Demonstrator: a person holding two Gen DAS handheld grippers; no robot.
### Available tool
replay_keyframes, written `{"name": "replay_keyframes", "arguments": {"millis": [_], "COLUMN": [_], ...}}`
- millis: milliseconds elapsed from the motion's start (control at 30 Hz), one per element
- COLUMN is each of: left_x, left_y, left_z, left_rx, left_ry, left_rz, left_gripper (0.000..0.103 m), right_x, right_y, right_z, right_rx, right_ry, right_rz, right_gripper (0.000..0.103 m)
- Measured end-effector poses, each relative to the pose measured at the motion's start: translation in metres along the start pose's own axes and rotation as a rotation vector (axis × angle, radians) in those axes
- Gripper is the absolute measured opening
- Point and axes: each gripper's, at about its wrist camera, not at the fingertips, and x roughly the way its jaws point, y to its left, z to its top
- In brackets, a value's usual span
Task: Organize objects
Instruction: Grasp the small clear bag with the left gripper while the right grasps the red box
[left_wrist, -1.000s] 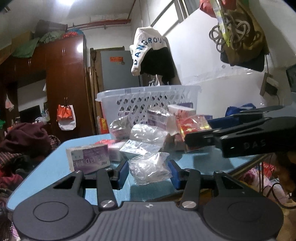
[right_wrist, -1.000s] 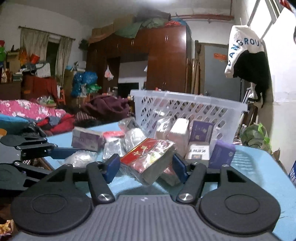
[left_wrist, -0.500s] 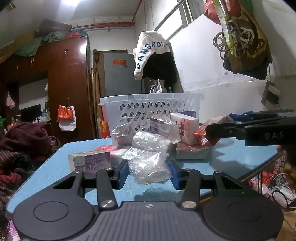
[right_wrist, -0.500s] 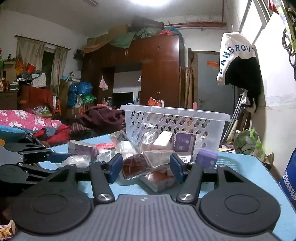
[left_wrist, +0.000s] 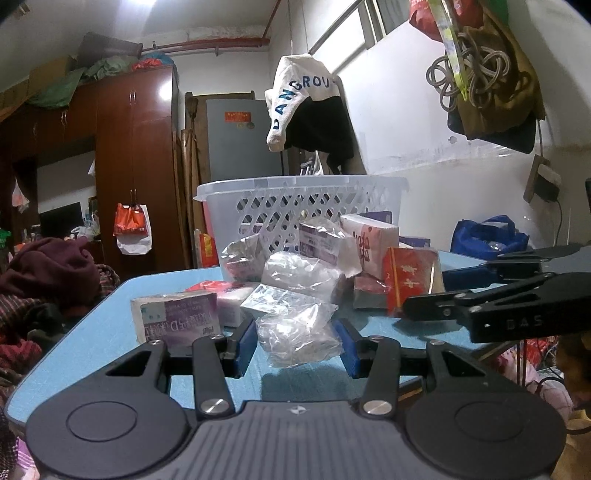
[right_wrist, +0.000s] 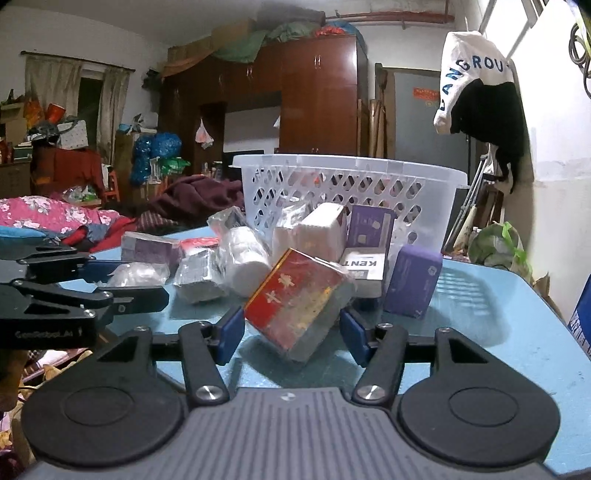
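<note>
A pile of packets and boxes lies on the blue table (left_wrist: 92, 347) in front of a white lattice basket (left_wrist: 295, 199), which also shows in the right wrist view (right_wrist: 351, 184). My left gripper (left_wrist: 295, 343) is open, its blue pads on either side of a clear plastic bag (left_wrist: 295, 332) resting on the table. My right gripper (right_wrist: 291, 332) is open around a red box with gold characters (right_wrist: 295, 302), tilted, its lower corner on the table. That red box (left_wrist: 410, 280) and the right gripper (left_wrist: 480, 295) show at the right of the left wrist view.
A purple-and-white pack (left_wrist: 177, 321) lies left of the clear bag. A purple box (right_wrist: 412, 280) and a KENT carton (right_wrist: 362, 269) stand right of the red box. The left gripper (right_wrist: 74, 295) reaches in from the left in the right wrist view. The table's edge is near.
The right gripper has lowered the red box from above the table to the tabletop, and its jaws have widened off it. The left gripper stays around the clear bag.
</note>
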Motion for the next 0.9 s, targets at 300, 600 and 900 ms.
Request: {"name": "replay_keyframes", "arguments": {"millis": [300,600,900], "left_x": [0.004,0.001,0.005], "left_y": [-0.001,0.001,-0.002], "left_z": [-0.003,0.004,0.002], "left_rx": [-0.001,-0.015,-0.014], "left_ry": [0.011,-0.016,-0.007], "left_rz": [0.0,-0.002,-0.008], "left_gripper": [0.051,0.051,0.051], "right_x": [0.001,-0.017,-0.01], "right_y": [0.003,-0.002,-0.011], "right_z": [-0.002,0.005,0.0], "right_rx": [-0.003,0.007,0.042], "right_ry": [0.0,-0.045,-0.033], "right_rz": [0.015,0.007,0.024], "right_gripper": [0.064,0.036,0.035]}}
